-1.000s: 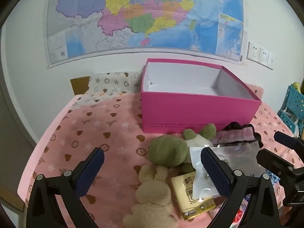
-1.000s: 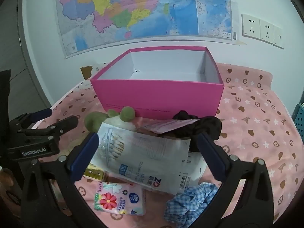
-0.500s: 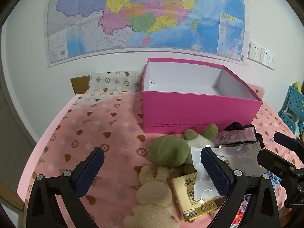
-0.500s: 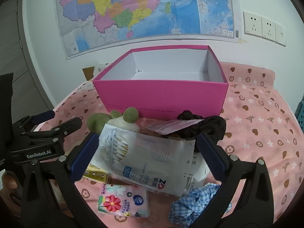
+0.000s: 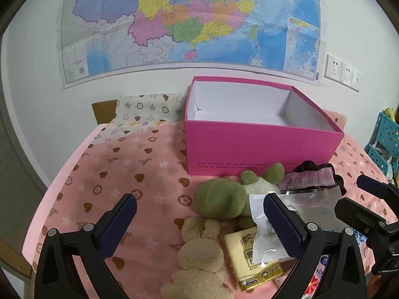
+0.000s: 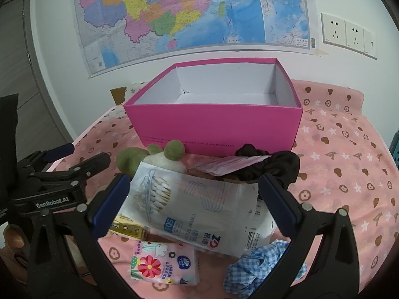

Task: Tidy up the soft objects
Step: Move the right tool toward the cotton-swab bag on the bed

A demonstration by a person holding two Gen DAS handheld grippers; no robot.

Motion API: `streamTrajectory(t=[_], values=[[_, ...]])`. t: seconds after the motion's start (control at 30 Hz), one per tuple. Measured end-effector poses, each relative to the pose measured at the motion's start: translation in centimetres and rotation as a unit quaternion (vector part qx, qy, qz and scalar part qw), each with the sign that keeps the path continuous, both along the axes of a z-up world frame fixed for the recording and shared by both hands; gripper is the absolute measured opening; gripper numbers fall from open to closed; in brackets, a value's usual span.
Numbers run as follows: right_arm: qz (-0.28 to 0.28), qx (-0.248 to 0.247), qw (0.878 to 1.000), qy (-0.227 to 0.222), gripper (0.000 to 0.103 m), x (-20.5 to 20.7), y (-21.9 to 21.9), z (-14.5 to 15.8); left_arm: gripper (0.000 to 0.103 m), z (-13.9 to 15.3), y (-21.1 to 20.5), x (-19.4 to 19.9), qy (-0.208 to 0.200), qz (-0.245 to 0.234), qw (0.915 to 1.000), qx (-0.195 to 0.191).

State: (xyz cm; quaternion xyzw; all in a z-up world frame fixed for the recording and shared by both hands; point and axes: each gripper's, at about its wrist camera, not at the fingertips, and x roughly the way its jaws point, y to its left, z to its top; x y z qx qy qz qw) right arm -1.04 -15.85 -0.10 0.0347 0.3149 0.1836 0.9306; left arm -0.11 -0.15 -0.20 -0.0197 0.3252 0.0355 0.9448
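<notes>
Left wrist view, left to right: the left gripper [image 5: 199,220] hangs over the pink patterned cloth [image 5: 119,174] with its jaws spread wide and nothing between them. Lower centre, a beige plush [image 5: 199,256] runs off the bottom edge; above it lies a green plush [image 5: 220,201], partly covered by a clear packet. A yellow tissue pack [image 5: 251,259] sits half under that packet and the right finger. The pink box [image 5: 261,149], open-topped, stands at centre right with only its white lining visible inside.

Right wrist view: the right gripper [image 6: 194,204] is likewise wide open, gripping nothing, above the cotton swab bag [image 6: 194,206]. A floral tissue pack [image 6: 164,264] lies at lower centre, a blue checked scrunchie [image 6: 264,266] at lower right (partly behind the right finger). A black scrunchie [image 6: 276,164] sits against the box front, a pink packet [image 6: 229,165] overlapping it; print unreadable.
</notes>
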Motion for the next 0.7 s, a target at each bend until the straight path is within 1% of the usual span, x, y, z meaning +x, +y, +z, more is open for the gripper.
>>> streamTrajectory(t=[0.33,0.7], values=[[-0.001,0.001,1.000,0.003,0.103,0.15,0.01,-0.30,0.103,-0.24,-0.13,0.21,0.003,0.001,1.0000,0.001],[0.010,0.001,1.000,0.011,0.103,0.53,0.31,-0.61,0.103,-0.62,-0.18,0.65,0.008,0.000,1.0000,-0.003]])
